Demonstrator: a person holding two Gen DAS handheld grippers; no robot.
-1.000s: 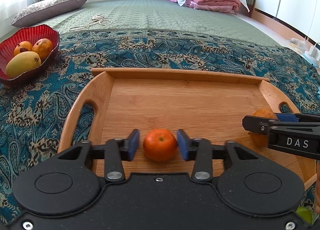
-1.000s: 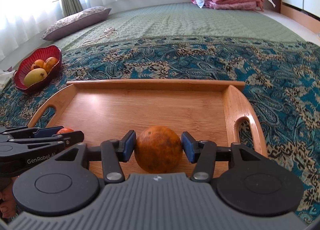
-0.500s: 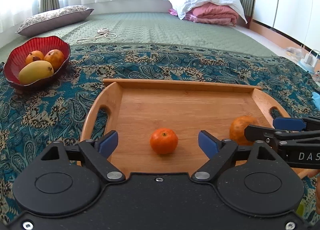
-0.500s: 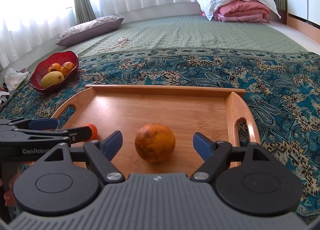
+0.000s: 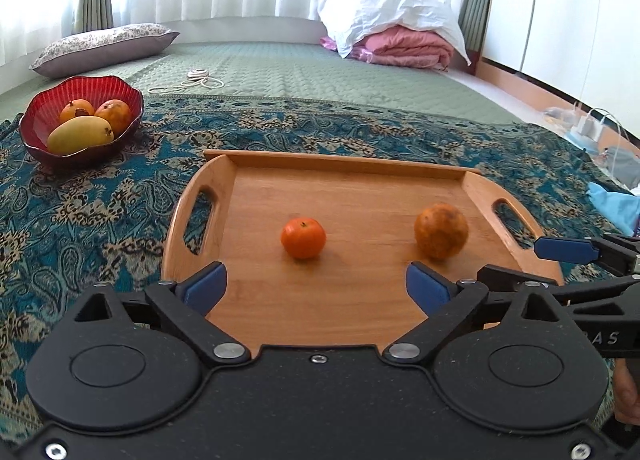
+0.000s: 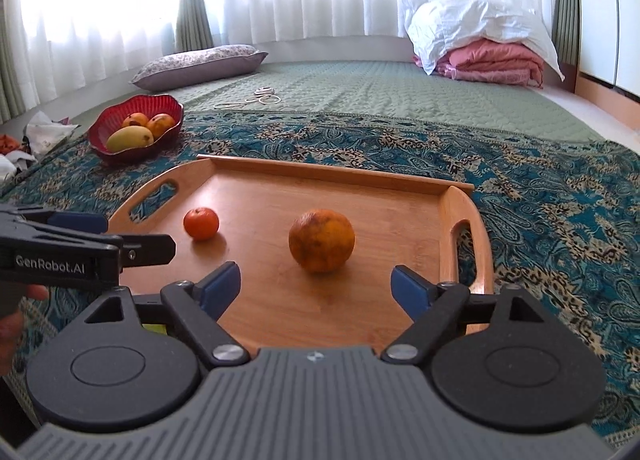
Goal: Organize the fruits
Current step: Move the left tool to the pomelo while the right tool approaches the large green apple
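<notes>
The left claw (image 5: 316, 287) is held spread wide over the near edge of the rectangular wooden tray with cut-out handles (image 5: 348, 167), nothing between its blue pads. The right claw (image 6: 316, 287) is likewise spread wide and empty at the same near edge. On the tray, a small bright orange tangerine (image 5: 303, 238) is seen toward the left handle, and a larger, brown-mottled round orange (image 6: 321, 240) toward the right handle, the two well apart. The tray is laid on a teal paisley-patterned bedspread (image 5: 100, 211). Beyond the tray's far-left corner, a red scalloped glass bowl (image 5: 48, 99) is seen holding a yellow mango (image 5: 80, 135) and two orange fruits.
</notes>
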